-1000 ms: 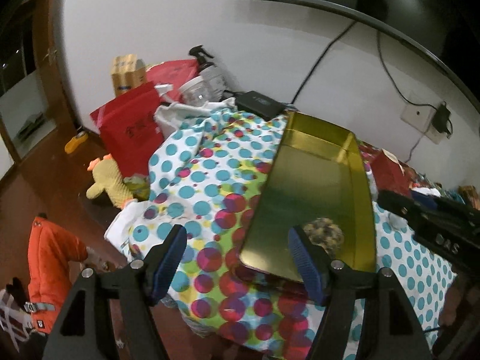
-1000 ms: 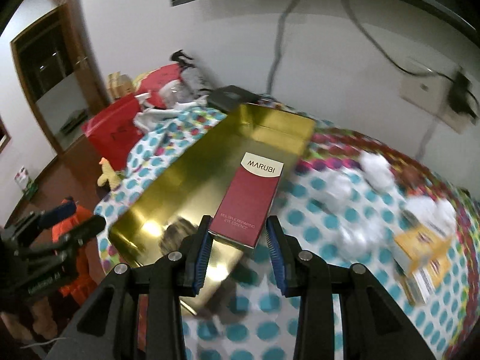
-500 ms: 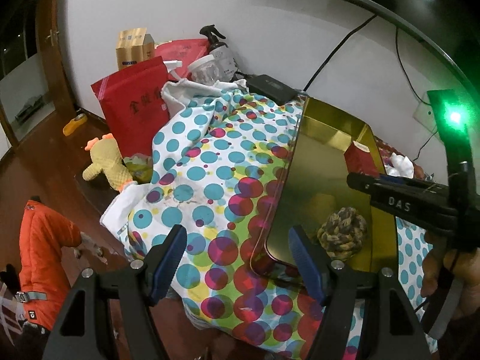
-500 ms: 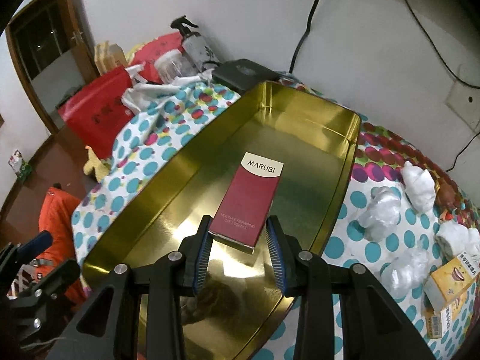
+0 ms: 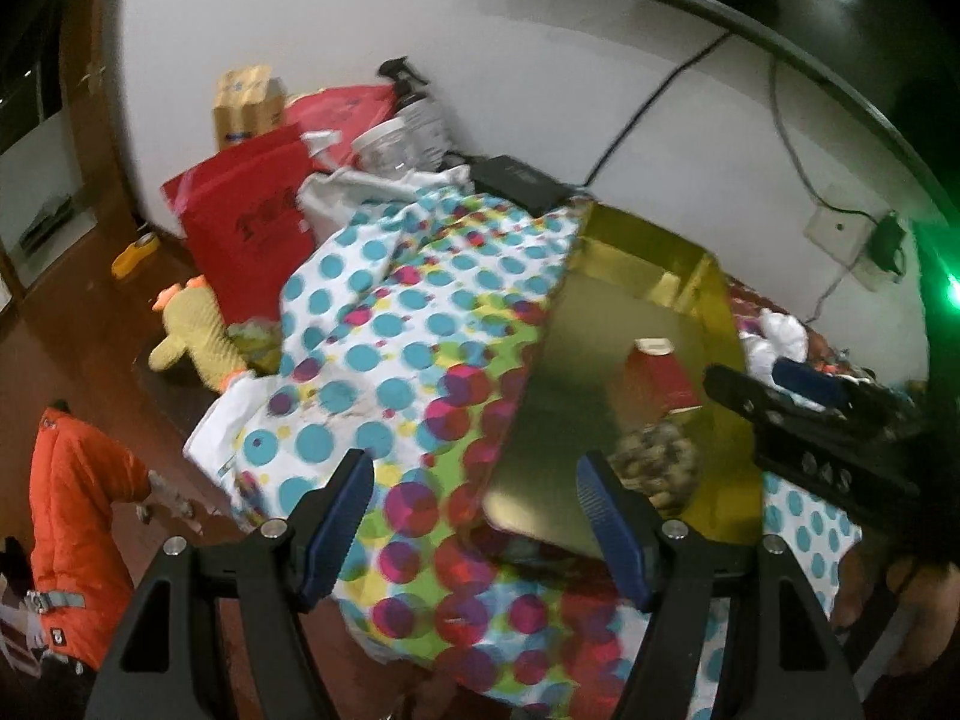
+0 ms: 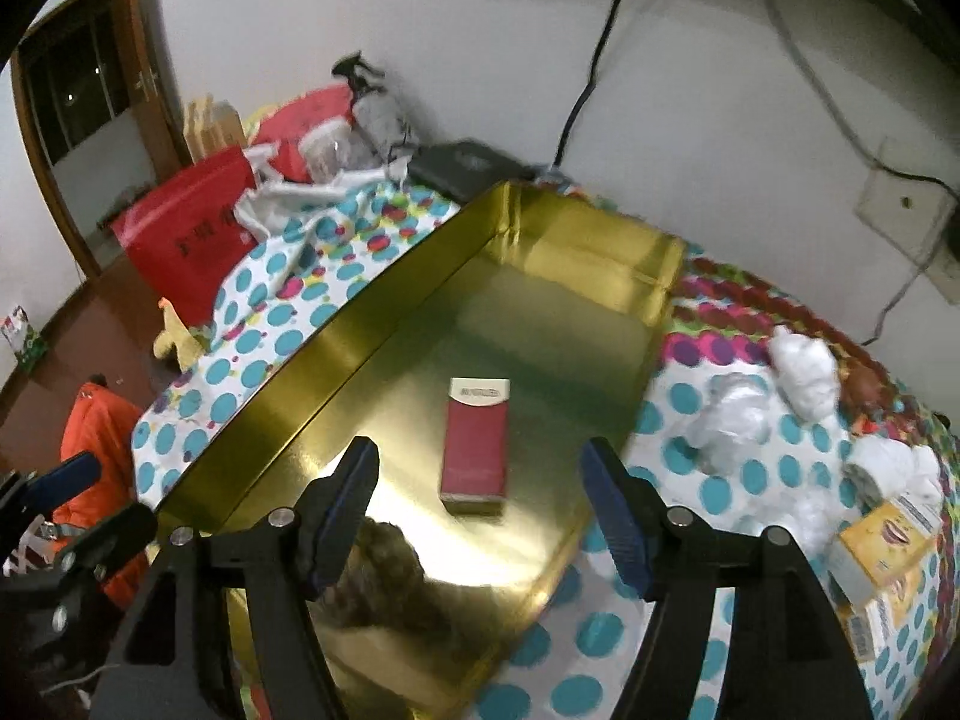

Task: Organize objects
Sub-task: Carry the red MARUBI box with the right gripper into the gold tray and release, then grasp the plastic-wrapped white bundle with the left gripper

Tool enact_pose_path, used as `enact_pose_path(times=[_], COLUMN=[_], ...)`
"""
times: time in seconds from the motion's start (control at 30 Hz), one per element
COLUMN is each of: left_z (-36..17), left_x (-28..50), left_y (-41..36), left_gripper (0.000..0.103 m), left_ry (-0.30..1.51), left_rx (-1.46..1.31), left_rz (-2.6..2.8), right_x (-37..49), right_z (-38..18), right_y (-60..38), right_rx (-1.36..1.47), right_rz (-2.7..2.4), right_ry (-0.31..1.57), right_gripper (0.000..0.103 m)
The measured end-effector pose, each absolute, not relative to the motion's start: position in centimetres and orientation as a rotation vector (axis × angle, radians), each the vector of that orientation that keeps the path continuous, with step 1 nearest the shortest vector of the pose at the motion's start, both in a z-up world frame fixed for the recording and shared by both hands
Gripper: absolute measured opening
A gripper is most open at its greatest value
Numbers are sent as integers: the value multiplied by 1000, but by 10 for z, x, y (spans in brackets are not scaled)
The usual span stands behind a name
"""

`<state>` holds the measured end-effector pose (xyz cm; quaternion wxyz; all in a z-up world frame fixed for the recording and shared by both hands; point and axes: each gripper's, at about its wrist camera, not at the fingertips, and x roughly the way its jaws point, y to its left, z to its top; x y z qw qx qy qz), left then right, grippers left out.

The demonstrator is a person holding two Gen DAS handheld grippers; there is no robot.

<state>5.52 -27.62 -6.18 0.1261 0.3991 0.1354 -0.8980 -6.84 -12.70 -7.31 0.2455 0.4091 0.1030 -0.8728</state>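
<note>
A long gold tray lies on a polka-dot cloth; it also shows in the left wrist view. A dark red box lies flat in the tray, seen also in the left wrist view. A brown rope ball sits at the tray's near end, also in the left wrist view. My right gripper is open and empty just above and behind the box. My left gripper is open and empty over the cloth at the tray's near corner.
White wrapped bundles and a yellow box lie on the cloth right of the tray. A red bag, bottles and a black device crowd the far left. A yellow toy and orange jacket lie on the floor.
My right gripper opened and let go of the red box, which now lies flat in the tray. The gripper has drawn back a little. My left gripper shifted slightly.
</note>
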Motion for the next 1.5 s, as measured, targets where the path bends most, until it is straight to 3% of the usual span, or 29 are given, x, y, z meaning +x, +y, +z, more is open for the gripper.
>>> enact_pose_path(times=[0.37, 0.43, 0.63, 0.93, 1.3, 1.5], left_z=[-29, -27, -31, -78, -114, -124], left_x=[17, 5, -31, -90, -122, -131], left_y=[-182, -160, -94, -31, 1, 7], left_gripper=[72, 72, 73, 73, 73, 73], left_ry=[175, 126, -46, -439, -689, -731], left_rx=[1155, 1183, 1301, 1493, 1613, 1637], left_rz=[-2825, -2860, -3024, -2978, -2907, -2905], right_x=[-28, -21, -18, -26, -41, -67], right_z=[-43, -33, -25, -71, -92, -107], right_y=[-3, 27, 106, 185, 186, 166], right_rx=[962, 864, 750, 943, 1011, 1188], right_rz=[-2636, -2742, -2981, -3010, -2902, -2837], right_ry=[124, 92, 54, -210, -274, -197], right_gripper=[71, 83, 95, 95, 95, 95])
